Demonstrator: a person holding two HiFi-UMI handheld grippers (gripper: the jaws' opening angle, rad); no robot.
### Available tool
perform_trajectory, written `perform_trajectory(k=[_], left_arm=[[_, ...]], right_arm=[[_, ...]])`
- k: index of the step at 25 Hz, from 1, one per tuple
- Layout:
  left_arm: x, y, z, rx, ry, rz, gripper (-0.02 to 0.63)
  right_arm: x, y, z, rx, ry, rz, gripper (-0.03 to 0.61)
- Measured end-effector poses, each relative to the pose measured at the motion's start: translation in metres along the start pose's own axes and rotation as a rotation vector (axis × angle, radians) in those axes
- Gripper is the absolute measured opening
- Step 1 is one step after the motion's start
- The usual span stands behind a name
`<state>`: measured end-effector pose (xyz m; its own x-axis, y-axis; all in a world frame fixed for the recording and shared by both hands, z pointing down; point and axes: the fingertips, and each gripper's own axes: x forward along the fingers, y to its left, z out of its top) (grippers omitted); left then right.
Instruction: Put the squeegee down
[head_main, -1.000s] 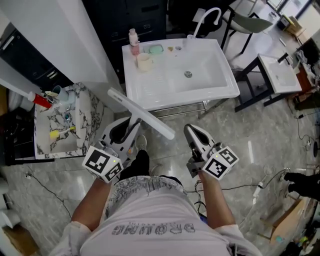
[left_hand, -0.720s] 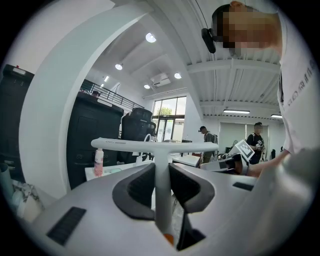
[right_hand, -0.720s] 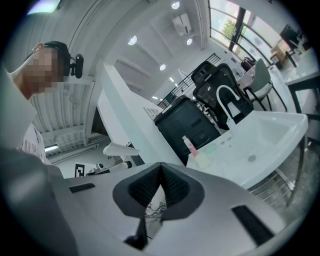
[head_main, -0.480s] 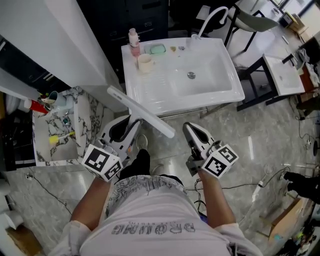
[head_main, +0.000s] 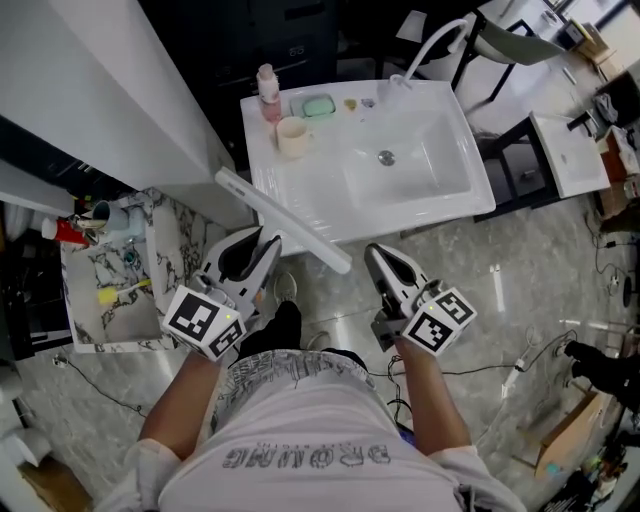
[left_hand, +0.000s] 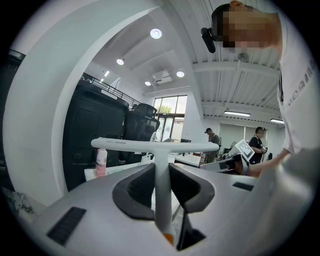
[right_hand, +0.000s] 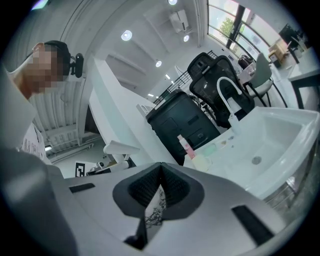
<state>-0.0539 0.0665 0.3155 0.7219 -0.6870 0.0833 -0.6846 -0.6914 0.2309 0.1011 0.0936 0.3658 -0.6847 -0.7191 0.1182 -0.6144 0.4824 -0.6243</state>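
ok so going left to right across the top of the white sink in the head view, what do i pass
pink plastic bottle with a white cap → cream round cup → pale green soap bar → white curved faucet

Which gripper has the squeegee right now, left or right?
The left gripper: its fingers clamp the white squeegee by its handle. The right gripper has its fingers closed on nothing.

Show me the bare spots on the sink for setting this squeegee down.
Bare: the drainboard between the cup and the front rim, and the basin around the drain. Crowded: the back ledge, with bottle and soap dish.
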Motion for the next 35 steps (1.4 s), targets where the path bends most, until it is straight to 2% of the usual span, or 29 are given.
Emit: perform_trajectory(k=[25,35], left_arm=[[0.039,0.128,0.019,-0.051,0.019,-0.017,0.097],[0.042,0.158,0.019,-0.063,0.013,-0.052,0.097]], right_arm=[[0.123,-0.024,0.027,0.004,0.053,-0.056,0.008],[0.158,-0.021,0.029,-0.003,0.060,-0.075,0.008]])
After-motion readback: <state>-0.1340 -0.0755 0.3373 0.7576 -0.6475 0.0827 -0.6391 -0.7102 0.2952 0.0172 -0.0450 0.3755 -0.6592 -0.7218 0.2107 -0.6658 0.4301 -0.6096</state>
